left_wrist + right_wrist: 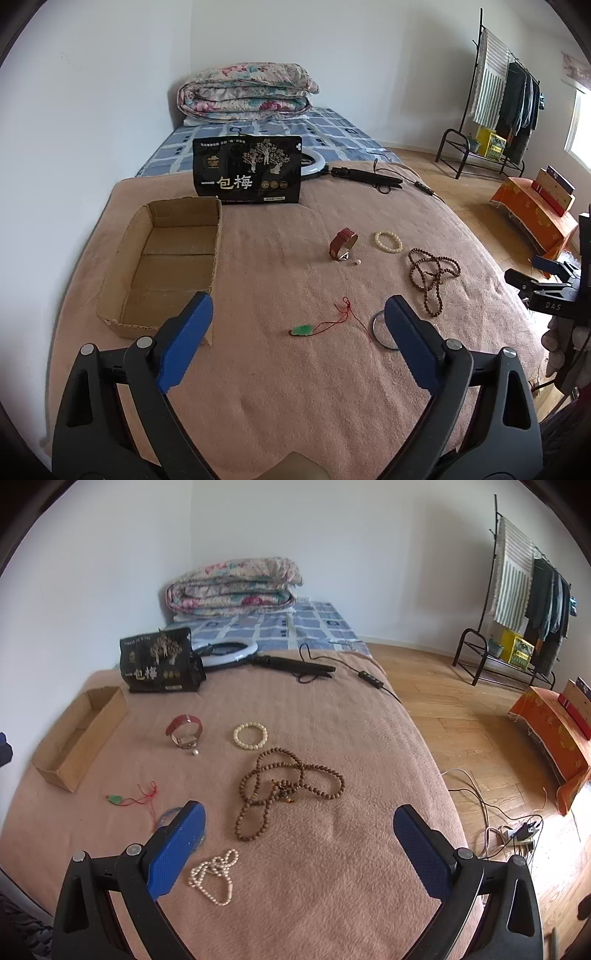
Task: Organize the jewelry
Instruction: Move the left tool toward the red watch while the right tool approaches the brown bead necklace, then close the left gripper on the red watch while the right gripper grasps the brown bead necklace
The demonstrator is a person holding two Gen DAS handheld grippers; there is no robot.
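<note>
Nothing is getting picked up yet: the left gripper (pixel 299 317) and right gripper (pixel 299 823) are both hanging wide open and empty over the blanket (pixel 332 720), so next one is probably needing to close on the green pendant (pixel 303 329) and carry it to the cardboard box (pixel 122 295).

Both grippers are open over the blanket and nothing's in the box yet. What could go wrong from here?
The long wooden bead necklace lies in crossed loops; a pinch may lift one strand and let the rest drag toward the pearl necklace.

The green pendant has a thin red cord running toward the metal bangle; it might snag.

The small pearl beside the red watch looks easily knocked and lost.
</note>
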